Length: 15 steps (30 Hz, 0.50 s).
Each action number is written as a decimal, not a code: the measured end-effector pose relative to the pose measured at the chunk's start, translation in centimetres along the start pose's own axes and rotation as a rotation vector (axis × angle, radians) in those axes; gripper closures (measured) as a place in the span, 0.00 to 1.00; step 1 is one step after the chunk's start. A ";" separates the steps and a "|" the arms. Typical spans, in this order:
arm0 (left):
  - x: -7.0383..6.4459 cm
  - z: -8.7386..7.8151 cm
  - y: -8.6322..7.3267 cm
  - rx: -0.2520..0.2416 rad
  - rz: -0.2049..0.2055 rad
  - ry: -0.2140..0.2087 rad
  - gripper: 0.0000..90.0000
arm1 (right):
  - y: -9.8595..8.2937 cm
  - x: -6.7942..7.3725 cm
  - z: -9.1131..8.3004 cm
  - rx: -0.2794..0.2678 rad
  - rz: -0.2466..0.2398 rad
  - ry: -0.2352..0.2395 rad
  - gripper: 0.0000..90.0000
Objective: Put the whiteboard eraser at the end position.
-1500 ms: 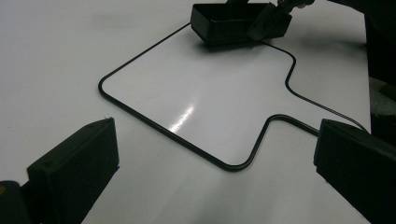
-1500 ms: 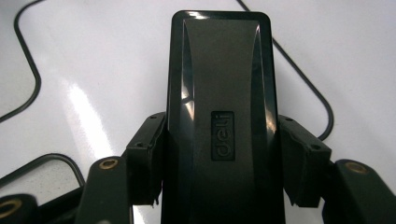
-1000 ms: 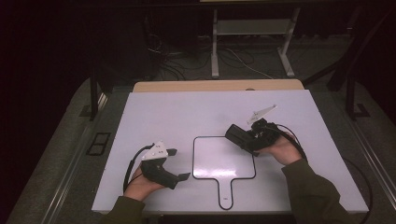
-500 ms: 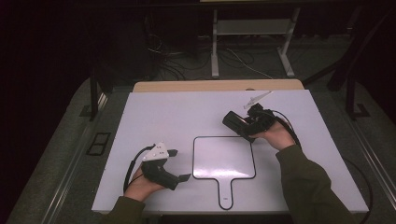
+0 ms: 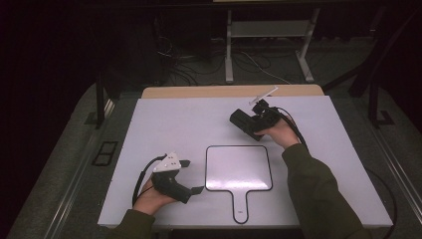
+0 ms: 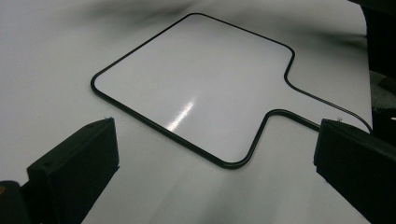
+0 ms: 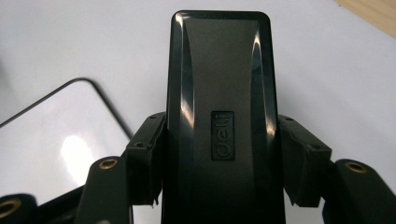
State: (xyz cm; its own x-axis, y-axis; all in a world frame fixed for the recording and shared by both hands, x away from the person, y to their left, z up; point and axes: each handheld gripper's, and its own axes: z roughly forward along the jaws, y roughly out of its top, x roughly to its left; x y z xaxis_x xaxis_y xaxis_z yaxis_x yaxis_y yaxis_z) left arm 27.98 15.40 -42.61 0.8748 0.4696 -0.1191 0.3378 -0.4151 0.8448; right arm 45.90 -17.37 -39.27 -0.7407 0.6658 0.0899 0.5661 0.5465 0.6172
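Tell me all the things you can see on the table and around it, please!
Whiteboard paddle: one, white with a black rim, flat on the near middle of the table, handle toward the person.
Eraser: one, black, clamped between the right jaws, held above the table's far right part.
Table: one, white top with a wooden strip along the far edge.
Metal stand: one, pale grey, on the floor beyond the table.
Cables: several, dark and pale, on the floor behind the table.
Left gripper: one, black with a grey plate, near left, jaws wide apart and pointing at the paddle.
Right gripper: one, black.
Sleeves: two, dark green.
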 end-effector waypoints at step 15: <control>0.0 -0.1 0.1 -0.007 -0.002 -0.006 0.00 | 2.2 -1.0 4.6 0.084 -0.008 -0.050 0.43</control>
State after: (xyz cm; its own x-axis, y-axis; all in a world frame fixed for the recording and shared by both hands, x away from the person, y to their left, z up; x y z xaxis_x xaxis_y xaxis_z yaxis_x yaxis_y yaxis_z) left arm 27.92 15.46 -42.46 0.8759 0.4663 -0.1240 0.3376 -0.4084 0.8481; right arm 49.58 -14.45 -41.61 -0.7273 0.6849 0.0451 0.5905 0.5909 0.5496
